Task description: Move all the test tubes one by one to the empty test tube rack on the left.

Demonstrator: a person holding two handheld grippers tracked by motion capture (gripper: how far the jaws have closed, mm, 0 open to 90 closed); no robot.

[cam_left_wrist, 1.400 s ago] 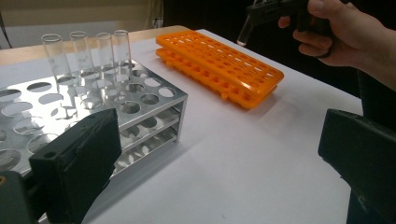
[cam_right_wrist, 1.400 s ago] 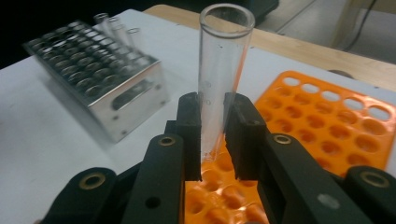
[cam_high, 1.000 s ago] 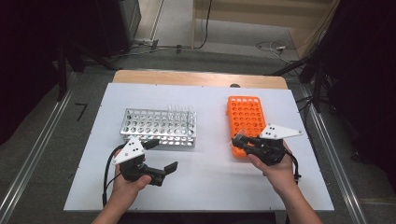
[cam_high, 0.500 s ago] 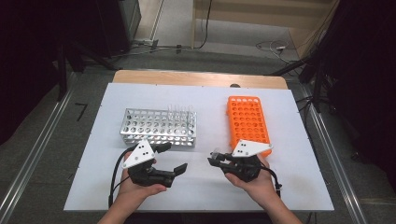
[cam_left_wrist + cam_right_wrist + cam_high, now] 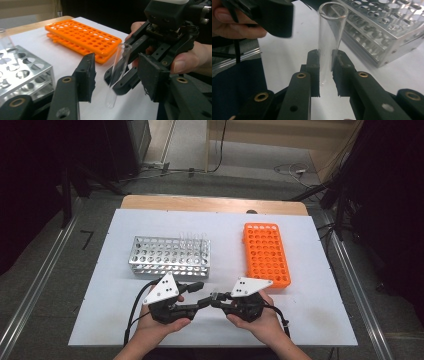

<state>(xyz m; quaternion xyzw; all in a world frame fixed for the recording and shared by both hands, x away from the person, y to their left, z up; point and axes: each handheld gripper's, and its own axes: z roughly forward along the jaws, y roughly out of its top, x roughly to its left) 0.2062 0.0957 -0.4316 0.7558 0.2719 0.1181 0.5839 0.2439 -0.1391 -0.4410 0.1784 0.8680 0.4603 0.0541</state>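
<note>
My right gripper is shut on the lower part of a clear glass test tube, which stands tilted with its open mouth up. In the high view the two grippers meet tip to tip near the table's front edge, left gripper facing right gripper. The same test tube stands between the jaws of my left gripper. Those jaws have just been closing, and a gap still shows on each side of the glass. One left fingertip hangs blurred beside the tube's mouth.
A silver metal rack with several clear tubes at its back right stands left of centre. An orange plastic rack lies on the right. Both rest on a white board over a wooden table.
The right gripper came left and forward from the orange rack with the tube. The left gripper shifted right to meet it, and its jaws narrowed around the tube.
</note>
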